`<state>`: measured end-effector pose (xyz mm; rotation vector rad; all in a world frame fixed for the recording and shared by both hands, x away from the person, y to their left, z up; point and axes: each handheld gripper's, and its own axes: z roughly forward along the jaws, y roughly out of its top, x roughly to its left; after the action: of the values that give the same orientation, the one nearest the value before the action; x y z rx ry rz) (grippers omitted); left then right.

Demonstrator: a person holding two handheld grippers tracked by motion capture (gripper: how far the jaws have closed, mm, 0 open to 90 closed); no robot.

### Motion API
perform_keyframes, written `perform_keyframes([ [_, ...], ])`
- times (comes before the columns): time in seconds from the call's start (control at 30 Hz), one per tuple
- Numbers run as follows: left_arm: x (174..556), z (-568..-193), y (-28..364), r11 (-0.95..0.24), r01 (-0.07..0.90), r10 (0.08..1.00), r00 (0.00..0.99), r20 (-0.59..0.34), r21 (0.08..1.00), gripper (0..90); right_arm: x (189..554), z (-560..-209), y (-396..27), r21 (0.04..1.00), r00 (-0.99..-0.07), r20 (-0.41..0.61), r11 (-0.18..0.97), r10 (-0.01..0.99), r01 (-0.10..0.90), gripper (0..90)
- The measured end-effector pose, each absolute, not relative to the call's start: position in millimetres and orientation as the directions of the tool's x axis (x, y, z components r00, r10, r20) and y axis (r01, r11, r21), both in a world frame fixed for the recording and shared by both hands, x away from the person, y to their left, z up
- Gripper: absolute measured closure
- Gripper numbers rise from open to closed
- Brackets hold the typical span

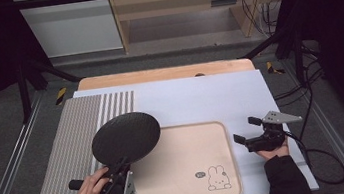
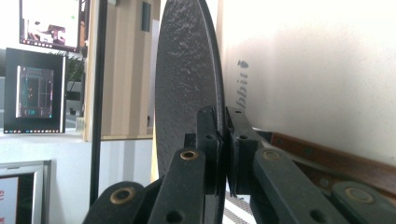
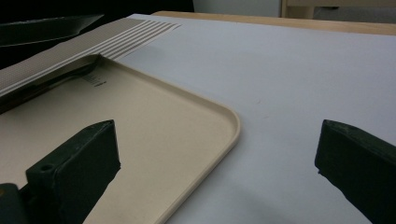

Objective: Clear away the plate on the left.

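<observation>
One round black textured plate (image 1: 126,137) is hanging over the left edge of the beige rectangular rabbit-print tray (image 1: 217,146), which is lying empty; the left gripper (image 1: 117,170) is clamping its near rim. Judging by this, lowering it flat onto the tray comes next. Right gripper (image 1: 246,129) is waiting, jaws apart, just right of the tray.

Striped placemat (image 1: 73,150) at table's left; beige tray (image 1: 188,160) with rabbit print (image 1: 217,178) beside it.
</observation>
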<state>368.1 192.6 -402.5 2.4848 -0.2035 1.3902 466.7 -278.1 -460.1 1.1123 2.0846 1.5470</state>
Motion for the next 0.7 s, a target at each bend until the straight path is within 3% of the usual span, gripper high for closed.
perform_keyframes([
  [0.7,359,-406,168,-0.932,-0.307,-0.012,0.558,0.830,0.193,85.4,467,-460,-278,0.911,-0.647,0.191,0.113,0.738,0.398,0.1],
])
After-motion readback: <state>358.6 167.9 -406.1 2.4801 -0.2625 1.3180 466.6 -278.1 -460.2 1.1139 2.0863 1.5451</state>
